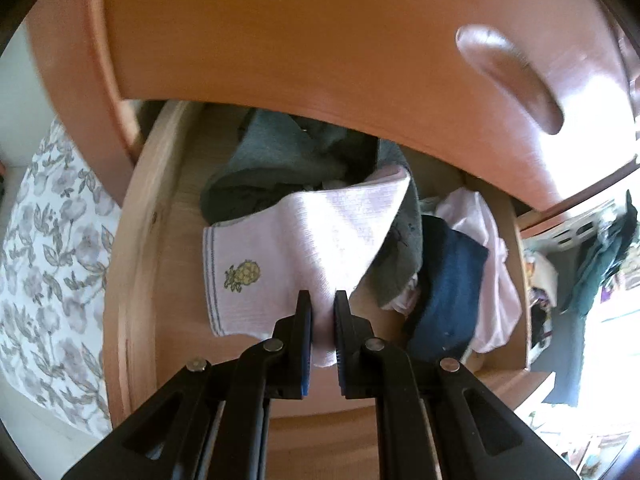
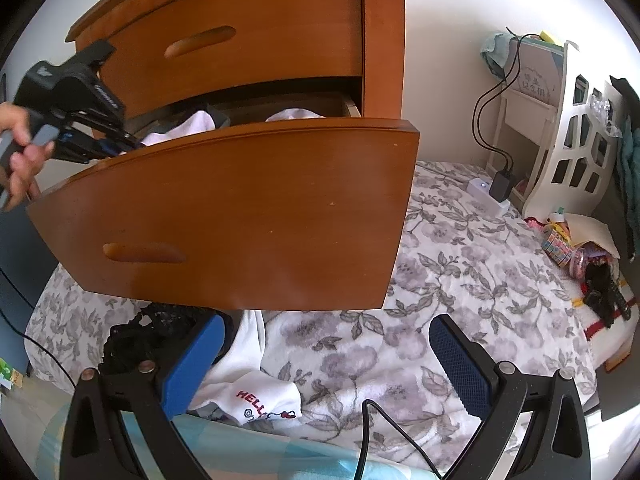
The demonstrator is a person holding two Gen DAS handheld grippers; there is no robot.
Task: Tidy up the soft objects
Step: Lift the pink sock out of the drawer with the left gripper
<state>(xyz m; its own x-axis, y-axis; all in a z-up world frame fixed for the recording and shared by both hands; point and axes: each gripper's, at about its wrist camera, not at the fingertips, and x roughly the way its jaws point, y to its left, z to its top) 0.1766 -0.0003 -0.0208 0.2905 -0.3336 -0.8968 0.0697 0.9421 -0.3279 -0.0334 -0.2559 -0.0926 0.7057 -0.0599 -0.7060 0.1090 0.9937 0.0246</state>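
My left gripper point(image 1: 322, 300) is shut on a pale pink sock with a yellow pineapple motif point(image 1: 304, 248), held inside the open wooden drawer point(image 1: 132, 280). Grey socks point(image 1: 280, 156), a dark blue one point(image 1: 448, 292) and pink cloth point(image 1: 492, 264) lie in the drawer. In the right wrist view the left gripper point(image 2: 120, 148) reaches over the drawer front point(image 2: 240, 208). My right gripper point(image 2: 324, 340) is open and empty above the floral bedspread point(image 2: 460, 280). A white garment with red lettering point(image 2: 256, 392) and black lace cloth point(image 2: 152, 332) lie by its left finger point(image 2: 196, 364).
A shut upper drawer point(image 2: 240, 32) sits above the open one. A white shelf unit point(image 2: 572, 128), a charger with cables point(image 2: 500, 184) and small cluttered items point(image 2: 580, 256) stand at the right. A black cable point(image 2: 384, 432) runs under my right gripper.
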